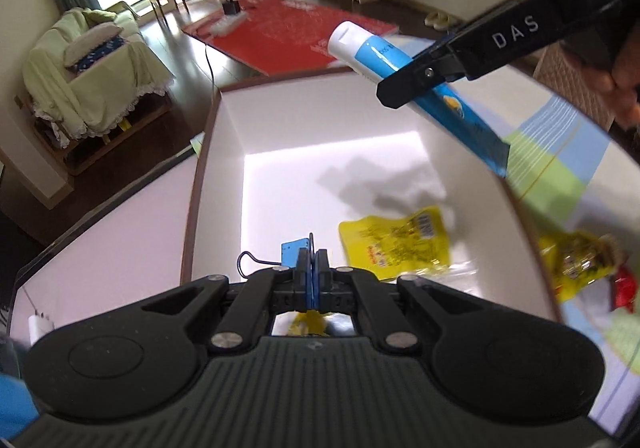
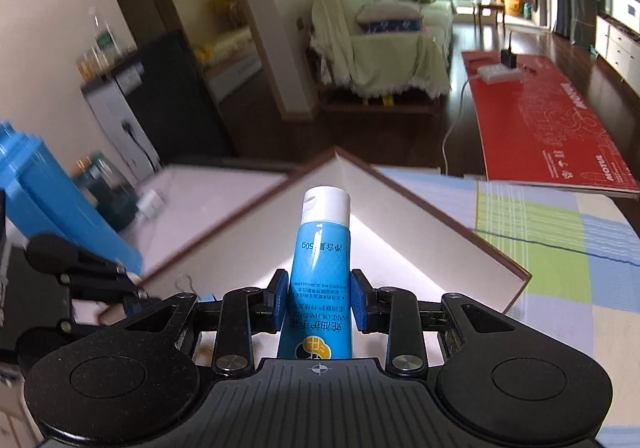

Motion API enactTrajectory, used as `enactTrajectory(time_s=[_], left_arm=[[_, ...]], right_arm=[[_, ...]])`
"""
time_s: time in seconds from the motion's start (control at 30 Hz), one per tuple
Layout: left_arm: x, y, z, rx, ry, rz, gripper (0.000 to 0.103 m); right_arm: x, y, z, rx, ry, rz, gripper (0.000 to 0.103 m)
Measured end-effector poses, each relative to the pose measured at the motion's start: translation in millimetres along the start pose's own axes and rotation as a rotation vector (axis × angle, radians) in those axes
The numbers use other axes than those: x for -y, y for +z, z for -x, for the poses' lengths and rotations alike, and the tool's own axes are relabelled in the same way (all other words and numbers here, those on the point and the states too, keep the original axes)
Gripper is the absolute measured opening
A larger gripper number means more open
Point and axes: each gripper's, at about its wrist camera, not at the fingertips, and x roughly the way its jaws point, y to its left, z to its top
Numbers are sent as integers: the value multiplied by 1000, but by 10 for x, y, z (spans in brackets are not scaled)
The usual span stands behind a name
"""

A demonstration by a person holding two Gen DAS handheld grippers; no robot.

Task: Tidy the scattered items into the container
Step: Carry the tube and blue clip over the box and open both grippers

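Note:
A white box with a brown rim (image 1: 196, 199) lies open on the table. Inside it lies a yellow snack packet (image 1: 396, 240). Low over the box's near end, my left gripper (image 1: 312, 260) is shut on a blue binder clip (image 1: 292, 252), held by one wire handle. My right gripper (image 1: 404, 85) comes in from the upper right, above the box, shut on a blue hand cream tube (image 1: 384, 55). In the right wrist view the tube (image 2: 320, 248) points its white cap forward between the right gripper's (image 2: 319, 288) blue pads, over the box wall (image 2: 420, 232). The left gripper (image 2: 132, 296) shows at the left edge.
A second yellow packet (image 1: 576, 260) and a red item (image 1: 624, 288) lie outside the box on the checked tablecloth (image 1: 560, 151). A pale table surface (image 1: 112, 240) runs left of the box. Beyond the table are a covered sofa (image 1: 92, 71) and a red mat (image 1: 288, 31).

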Motion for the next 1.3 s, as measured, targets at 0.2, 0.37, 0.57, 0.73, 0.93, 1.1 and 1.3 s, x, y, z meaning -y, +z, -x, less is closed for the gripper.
enactTrajectory(time_s=[0.2,0.37,0.57,0.73,0.93,1.1,1.3], left_arm=[[-100,32,-543,-43,-21,-6,0],[-144,75,-811,-64,-35,12,0],[-165,157,-1033,-88,-48,26,0],[-171,215,-1178,-115,-14,53,8],[-198,232,-1172,-125,-6,105,45],[-163,242,-1031,-109,-29,114,61],[-100,230,-757,-78,-23,128,73]], right_arm=[[196,-54,-550,-128,-35,62,31],[359,-81,-894,-203,-63,110,31],[467,-72,-1203,-278,-99,153,32],[504,-71,-1300,-315,-125,171,32],[514,-61,-1179,-292,-118,180,69],[527,-116,-992,-279,-82,155,70],[357,-204,-607,-219,-60,170,70]])
